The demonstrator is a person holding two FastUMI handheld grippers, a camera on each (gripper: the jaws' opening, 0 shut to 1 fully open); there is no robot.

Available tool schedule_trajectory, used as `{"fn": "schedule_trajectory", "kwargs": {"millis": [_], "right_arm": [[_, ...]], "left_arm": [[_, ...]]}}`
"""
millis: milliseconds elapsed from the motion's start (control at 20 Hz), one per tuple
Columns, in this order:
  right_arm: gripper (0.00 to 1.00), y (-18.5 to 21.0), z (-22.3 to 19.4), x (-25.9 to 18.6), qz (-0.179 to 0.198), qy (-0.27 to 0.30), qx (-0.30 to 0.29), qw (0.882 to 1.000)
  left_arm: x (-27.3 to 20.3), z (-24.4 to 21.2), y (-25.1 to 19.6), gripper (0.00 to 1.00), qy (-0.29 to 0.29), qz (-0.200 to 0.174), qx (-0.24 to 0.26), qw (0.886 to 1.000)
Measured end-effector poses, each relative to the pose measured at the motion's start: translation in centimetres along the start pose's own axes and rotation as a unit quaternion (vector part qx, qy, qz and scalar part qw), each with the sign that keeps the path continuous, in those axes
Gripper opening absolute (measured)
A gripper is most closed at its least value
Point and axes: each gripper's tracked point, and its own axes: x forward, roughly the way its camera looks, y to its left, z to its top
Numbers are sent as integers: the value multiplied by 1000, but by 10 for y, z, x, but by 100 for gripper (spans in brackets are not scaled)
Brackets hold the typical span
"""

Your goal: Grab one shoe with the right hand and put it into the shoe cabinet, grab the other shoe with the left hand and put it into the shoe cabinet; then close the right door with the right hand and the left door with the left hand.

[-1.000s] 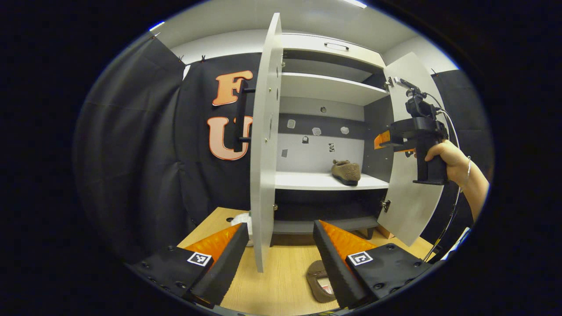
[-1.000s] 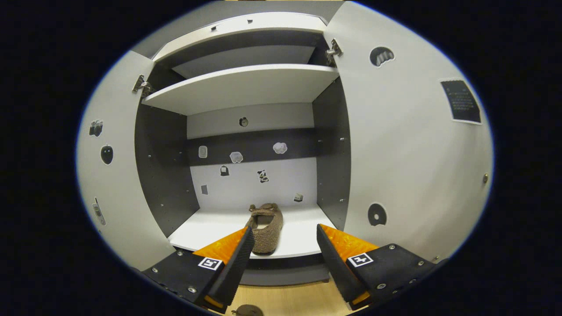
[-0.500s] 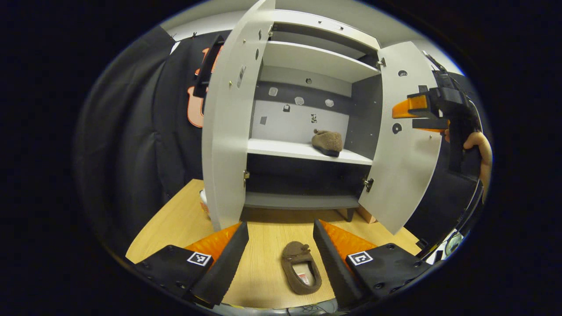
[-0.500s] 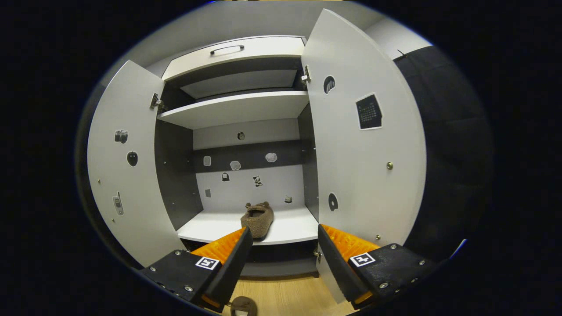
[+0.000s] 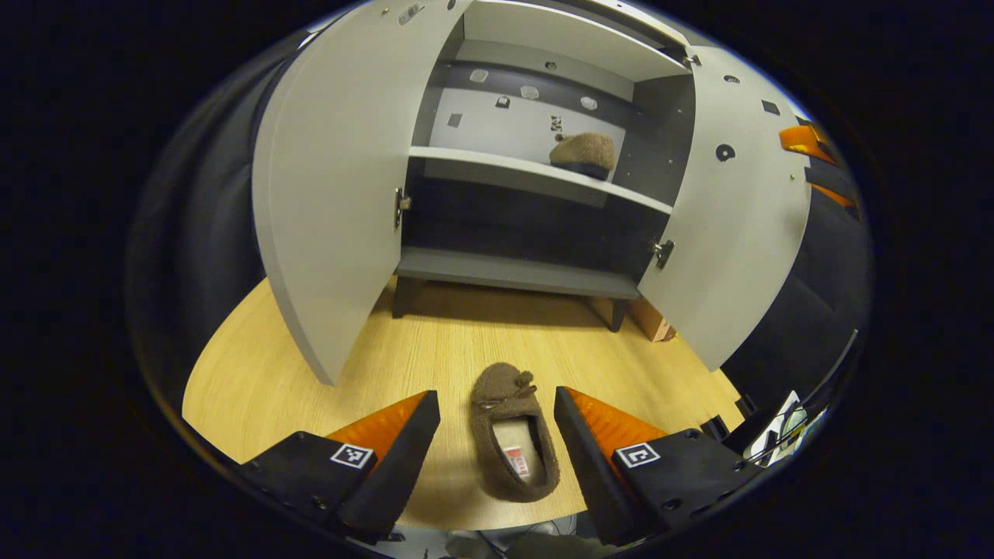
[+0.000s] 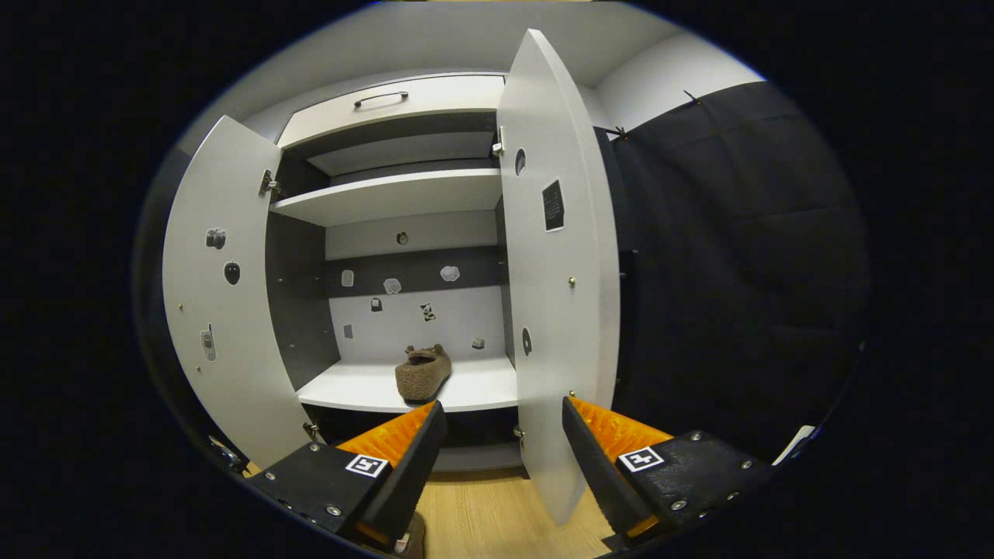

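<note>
Step in hand: second shoe pickup; the left gripper (image 5: pixel 497 435), jaws wide and empty, straddles the brown fuzzy slipper (image 5: pixel 512 442) on the light wooden floor (image 5: pixel 311 388); next, lower and close; the right gripper (image 6: pixel 501 450), wide and empty, faces the white two-door shoe cabinet (image 6: pixel 388 194).

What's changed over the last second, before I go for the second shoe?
The left tongs tipped down to straddle the floor shoe, open, not gripping. The right tongs backed away from the cabinet. The shelf shoe and both open doors stayed put.
</note>
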Motion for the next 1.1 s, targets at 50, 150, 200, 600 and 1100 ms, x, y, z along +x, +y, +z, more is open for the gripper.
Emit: {"fn": "schedule_trajectory", "kwargs": {"millis": [50,150,200,600,1100], "right_arm": [[92,-5,-1,-2,-4,0,0,1000],[92,-14,-2,-5,-9,1,1,1000],[92,-17,-3,-7,-10,2,2,1000],[92,-35,-17,-9,-13,19,14,1000],[93,-62,-13,-14,15,20,26,999]], "left_arm": [[9,-13,3,98,15,6,7,1000],[27,-35,9,98,43,18,18,999],[34,-48,12,98,63,20,15,998],[83,-97,31,89,134,36,4,990],[97,-109,18,8,201,48,-19,978]]}}
